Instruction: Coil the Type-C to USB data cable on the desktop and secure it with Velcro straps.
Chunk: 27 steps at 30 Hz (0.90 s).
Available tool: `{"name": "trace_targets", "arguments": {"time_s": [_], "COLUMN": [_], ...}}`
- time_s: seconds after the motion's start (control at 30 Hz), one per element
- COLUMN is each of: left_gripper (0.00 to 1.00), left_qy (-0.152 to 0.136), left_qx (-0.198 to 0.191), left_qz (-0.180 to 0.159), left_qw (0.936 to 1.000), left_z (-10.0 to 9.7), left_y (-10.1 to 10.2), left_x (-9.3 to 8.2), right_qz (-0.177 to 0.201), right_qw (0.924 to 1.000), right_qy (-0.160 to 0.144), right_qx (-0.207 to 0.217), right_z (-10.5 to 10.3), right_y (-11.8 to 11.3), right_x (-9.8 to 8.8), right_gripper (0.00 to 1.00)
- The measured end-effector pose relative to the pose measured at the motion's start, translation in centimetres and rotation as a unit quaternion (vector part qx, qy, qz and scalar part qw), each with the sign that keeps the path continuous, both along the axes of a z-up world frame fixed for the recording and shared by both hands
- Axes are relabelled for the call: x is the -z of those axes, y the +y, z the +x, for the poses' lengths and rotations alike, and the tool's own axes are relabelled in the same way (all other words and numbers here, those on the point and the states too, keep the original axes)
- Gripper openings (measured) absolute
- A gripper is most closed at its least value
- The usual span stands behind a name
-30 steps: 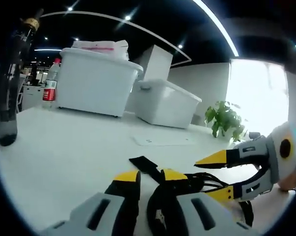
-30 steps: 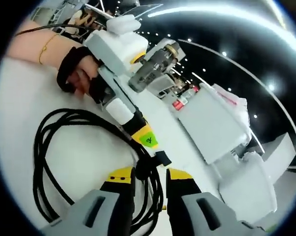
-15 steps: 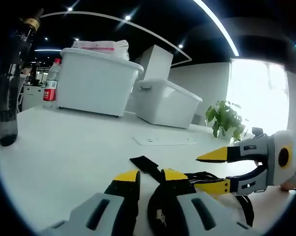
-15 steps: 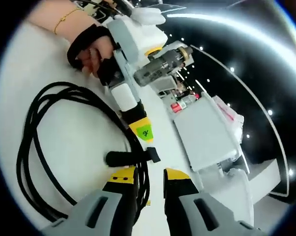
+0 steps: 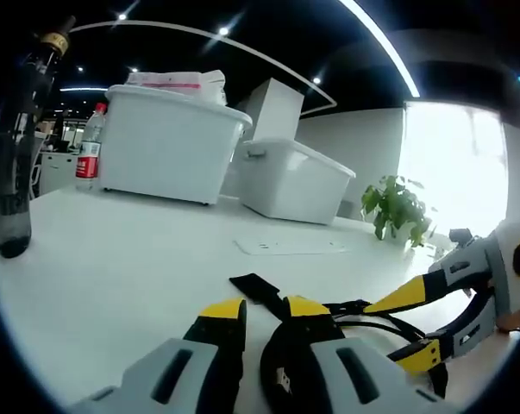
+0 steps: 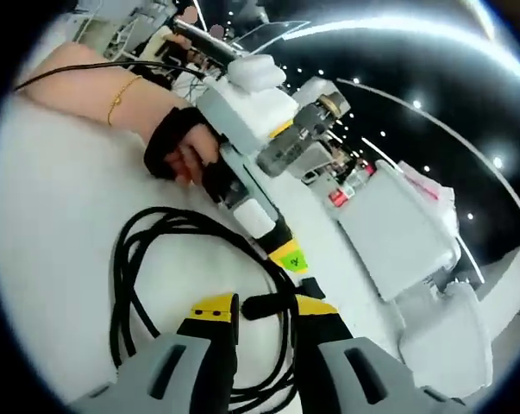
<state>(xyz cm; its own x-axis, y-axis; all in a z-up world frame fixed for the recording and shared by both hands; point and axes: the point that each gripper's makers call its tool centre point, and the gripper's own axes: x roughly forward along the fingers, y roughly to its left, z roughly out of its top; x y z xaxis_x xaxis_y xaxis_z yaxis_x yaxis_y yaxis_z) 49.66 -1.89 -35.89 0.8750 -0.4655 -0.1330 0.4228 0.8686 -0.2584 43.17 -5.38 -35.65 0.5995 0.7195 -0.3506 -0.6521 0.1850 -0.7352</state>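
Cable (image 6: 147, 285) lies coiled in loose black loops on the white desk (image 6: 53, 224); in the right gripper view the loops spread to the left of that gripper's jaws and bunch together where they pass between the yellow tips. Strap (image 6: 272, 304), a short dark tab, sticks out sideways at that bunch, across the gap between the tips; in the left gripper view the strap (image 5: 258, 287) lies flat on the desk just ahead of the jaws w/ cable strands (image 5: 363, 315) running off to the right. Left gripper (image 5: 264, 309): jaws narrowly apart, black cable bundle sits at the right jaw, but can't tell if it's actually pinched. Right gripper (image 6: 261, 306): jaws part open, cable and strap in the gap, no clamp visible; in the left gripper view it comes in from the right (image 5: 415, 332), jaws spread wide over the strands. Handling, as a guess: cable is light, thin, springy, so loops will try to fan out once let go; jacket looks smooth, may slide in the pads. Strap is soft and floppy, its free end best taken at the tip, while the other tool pins the bunch close beside the strap. Behind: two white bins (image 5: 169, 142), bottle (image 5: 89, 147), plant (image 5: 396, 210).
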Motion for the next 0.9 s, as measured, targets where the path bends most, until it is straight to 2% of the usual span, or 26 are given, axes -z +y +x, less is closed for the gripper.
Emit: {"name": "trace_targets", "arguments": {"time_s": [0.1, 0.13, 0.2, 0.3, 0.33, 0.43, 0.5, 0.57, 0.63, 0.77, 0.9], "left_gripper": [0.19, 0.19, 0.19, 0.19, 0.19, 0.19, 0.19, 0.19, 0.19, 0.19, 0.19], "left_qy": [0.001, 0.001, 0.001, 0.001, 0.001, 0.001, 0.001, 0.002, 0.002, 0.001, 0.002], "left_qx": [-0.001, -0.001, -0.001, -0.001, -0.001, -0.001, -0.001, -0.003, -0.003, -0.002, -0.003], "left_qz": [-0.001, -0.001, -0.001, -0.002, -0.002, -0.002, -0.001, 0.004, 0.004, 0.005, 0.005], "left_qw": [1.0, 1.0, 1.0, 1.0, 1.0, 1.0, 1.0, 1.0, 1.0, 1.0, 1.0], "left_z": [-0.1, -0.1, -0.1, -0.1, -0.1, -0.1, -0.1, 0.0, 0.0, 0.0, 0.1], "left_y": [0.0, 0.0, 0.0, 0.0, 0.0, 0.0, 0.0, 0.2, 0.2, 0.2, 0.2], "left_x": [0.0, 0.0, 0.0, 0.1, 0.1, 0.1, 0.1, 0.2, 0.2, 0.2, 0.2], "right_qz": [0.024, 0.013, 0.011, 0.011, 0.018, 0.014, 0.001, -0.022, -0.033, -0.04, -0.049], "right_qw": [0.9994, 0.9995, 0.9991, 0.9989, 0.9984, 0.9983, 0.9975, 0.9949, 0.9922, 0.9919, 0.9918], "right_qy": [0.007, 0.003, -0.024, -0.02, -0.007, -0.009, -0.028, -0.067, -0.092, -0.101, -0.104], "right_qx": [0.024, 0.03, 0.034, 0.04, 0.053, 0.055, 0.064, 0.073, 0.077, 0.066, 0.055], "right_z": [0.2, 0.2, 0.3, 0.2, 0.3, 0.4, 0.8, 1.6, 2.0, 1.9, 1.7], "right_y": [0.6, 0.7, 0.8, 0.6, 0.3, 0.0, -0.5, -1.2, -1.5, -1.2, -0.8], "right_x": [0.3, 0.7, 0.4, 0.6, 0.8, 0.7, 0.7, 0.3, 0.1, 0.3, 0.5], "right_gripper": [0.24, 0.23, 0.21, 0.2, 0.19, 0.19, 0.19, 0.19, 0.19, 0.15, 0.06]}}
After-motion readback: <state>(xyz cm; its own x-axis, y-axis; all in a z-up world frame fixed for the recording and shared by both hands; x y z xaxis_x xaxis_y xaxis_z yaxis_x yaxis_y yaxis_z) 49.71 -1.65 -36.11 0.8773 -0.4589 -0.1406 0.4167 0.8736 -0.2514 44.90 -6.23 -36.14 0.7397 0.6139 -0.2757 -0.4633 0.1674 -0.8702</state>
